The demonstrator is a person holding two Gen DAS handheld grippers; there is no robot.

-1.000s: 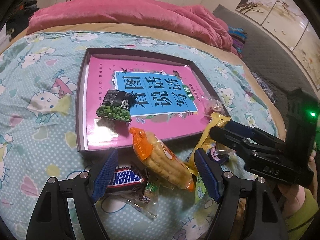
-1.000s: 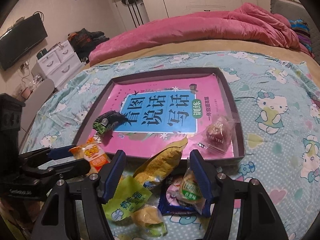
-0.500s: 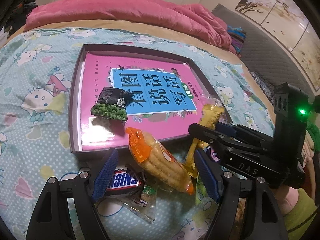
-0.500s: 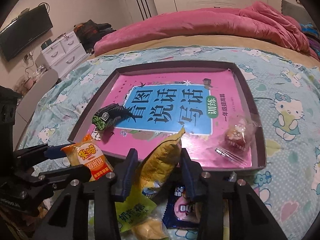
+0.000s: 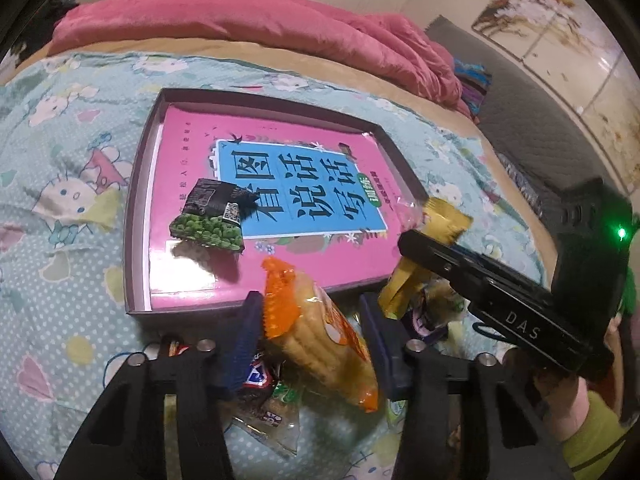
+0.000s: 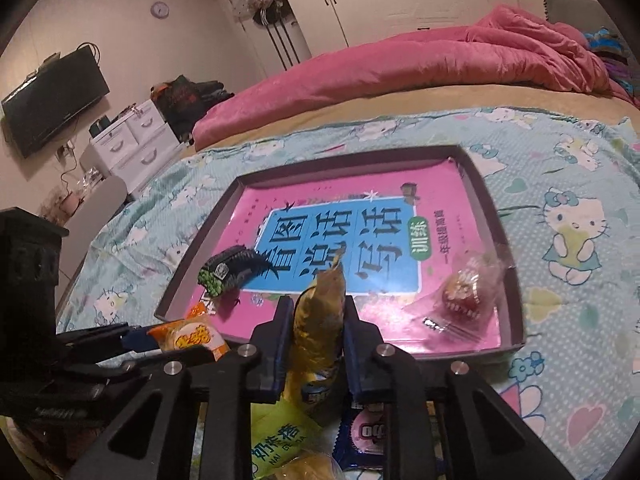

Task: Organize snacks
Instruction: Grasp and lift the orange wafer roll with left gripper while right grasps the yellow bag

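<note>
The right gripper (image 6: pixel 313 330) has its 2 blue pads pressed on the sides of the yellow snack packet (image 6: pixel 320 320), so it holds this packet. The packet stands almost upright between the pads, its long axis pointing to 12 o'clock, toward the box tray (image 6: pixel 486 200), whose near wall lies just beyond the fingertips. From there the open pink floor of the tray is at 12 o'clock, the green pea packet (image 6: pixel 224 270) lies inside at 11 o'clock, and the clear wrapped sweet (image 6: pixel 466 290) inside at 1 o'clock.

The left gripper (image 5: pixel 310 334) has narrow jaws around the orange cracker packet (image 5: pixel 320 334); both pads seem to touch it, so I judge it is gripped. This packet lies with its long axis from 5 o'clock to 11 o'clock, its top end just at the near wall of the tray. Under it stay the Snickers bar (image 5: pixel 256 376) and other packets on the bedsheet (image 5: pixel 60 280).

Compared with 1 second ago, both grippers have narrowed from wide open to closed on their packets. The yellow packet now stands higher. Both hands are near the tray; the next move is probably forward over the wall.
</note>
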